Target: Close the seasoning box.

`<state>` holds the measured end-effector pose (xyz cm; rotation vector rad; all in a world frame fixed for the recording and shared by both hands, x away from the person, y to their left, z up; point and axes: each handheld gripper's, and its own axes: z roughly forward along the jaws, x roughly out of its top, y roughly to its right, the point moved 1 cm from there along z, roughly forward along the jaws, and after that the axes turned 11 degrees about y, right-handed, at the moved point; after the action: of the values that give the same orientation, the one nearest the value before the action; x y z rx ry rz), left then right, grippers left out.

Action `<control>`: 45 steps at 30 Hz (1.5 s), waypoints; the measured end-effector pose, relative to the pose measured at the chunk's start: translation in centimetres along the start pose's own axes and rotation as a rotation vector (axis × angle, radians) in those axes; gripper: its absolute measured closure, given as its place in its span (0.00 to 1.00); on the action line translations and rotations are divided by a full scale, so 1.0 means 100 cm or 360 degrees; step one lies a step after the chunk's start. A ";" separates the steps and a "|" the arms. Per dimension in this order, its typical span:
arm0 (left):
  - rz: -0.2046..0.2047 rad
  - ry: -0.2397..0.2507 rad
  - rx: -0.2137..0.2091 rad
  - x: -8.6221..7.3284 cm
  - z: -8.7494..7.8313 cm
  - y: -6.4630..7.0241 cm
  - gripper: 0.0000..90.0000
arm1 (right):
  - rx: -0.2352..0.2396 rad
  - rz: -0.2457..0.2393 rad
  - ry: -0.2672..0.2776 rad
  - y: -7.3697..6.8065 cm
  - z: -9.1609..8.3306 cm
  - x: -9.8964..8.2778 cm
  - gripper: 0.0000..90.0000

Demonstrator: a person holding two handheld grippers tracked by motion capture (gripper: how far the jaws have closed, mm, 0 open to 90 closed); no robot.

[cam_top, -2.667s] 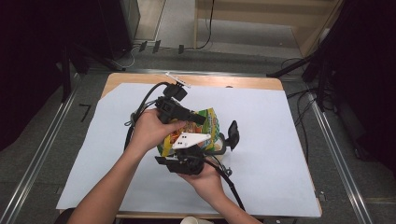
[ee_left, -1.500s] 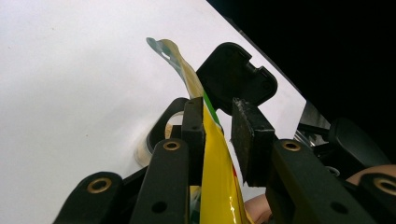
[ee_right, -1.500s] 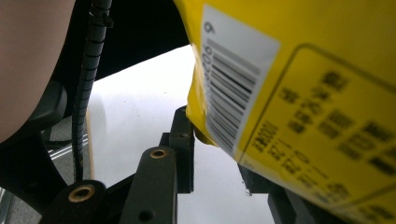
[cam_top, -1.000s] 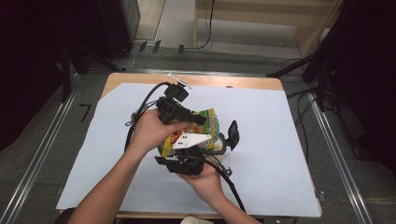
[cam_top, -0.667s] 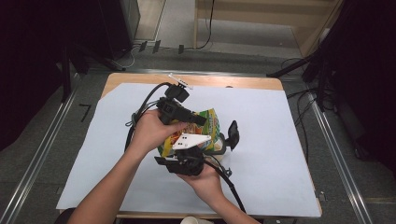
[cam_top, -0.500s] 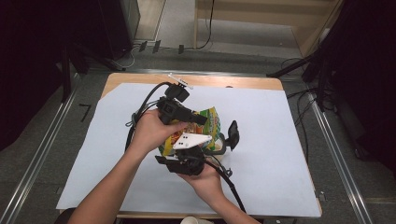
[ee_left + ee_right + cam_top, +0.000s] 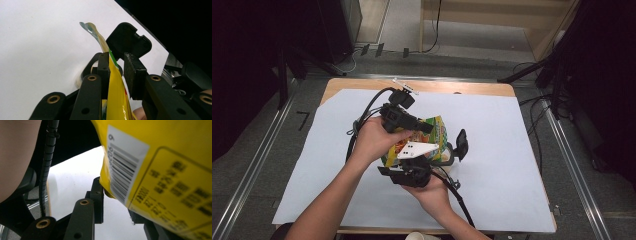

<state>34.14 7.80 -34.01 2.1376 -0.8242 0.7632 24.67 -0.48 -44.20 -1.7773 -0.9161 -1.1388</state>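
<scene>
Nothing has moved since the earlier frames: both hands and the bag sit where they were, over the middle of the bench (image 7: 512, 150).

We hold a yellow snack bag (image 7: 434, 135) up off the white sheet (image 7: 512, 190), between the two tongs. Left tongs (image 7: 424, 127) come in from the far side; in the left gripper view the bag's top edge (image 7: 115, 82) runs between the jaws, flat against one pad (image 7: 103, 72), with a sliver of gap to the other pad (image 7: 131, 75). We read that as a loose pinch on the seam, not a hard clamp. Right tongs (image 7: 457, 145) come in from the near side; in the right gripper view the bag's back panel (image 7: 160, 170) fills the space over the jaws, and we cannot tell whether they bite on it.

Progress, as we judge it: bag is picked up and gripped at two spots, looks like set-up for pulling it open. Seam looks still sealed, twisted at the tip. Left to do: the actual pull or tear.

Writing: a barcode label (image 7: 125, 162) with a digit 9 beside it; the boxed print below is too blurred to read. No brand legible.
</scene>
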 end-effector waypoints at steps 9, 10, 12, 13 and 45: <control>0.0012 0.0007 0.0006 0.001 -0.001 0.002 0.83 | 0.0001 0.0002 0.0004 0.000 -0.001 0.002 0.79; 0.0016 0.0003 0.0011 0.001 -0.001 0.002 0.83 | 0.0004 0.0006 0.0005 0.000 -0.001 0.002 0.79; 0.0023 0.0000 0.0015 0.001 0.000 0.004 0.83 | 0.0001 0.0000 0.0007 0.001 -0.001 0.001 0.79; 0.0026 -0.0002 0.0016 0.001 0.000 0.004 0.83 | 0.0006 0.0009 0.0006 0.001 -0.001 0.000 0.79; 0.0051 -0.0014 0.0036 0.000 0.002 0.010 0.83 | -0.0003 0.0026 0.0014 0.004 0.000 -0.004 0.77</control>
<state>33.45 7.08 -33.77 2.1538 -0.8601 0.7840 24.89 -0.68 -44.66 -1.7768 -0.8943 -1.1365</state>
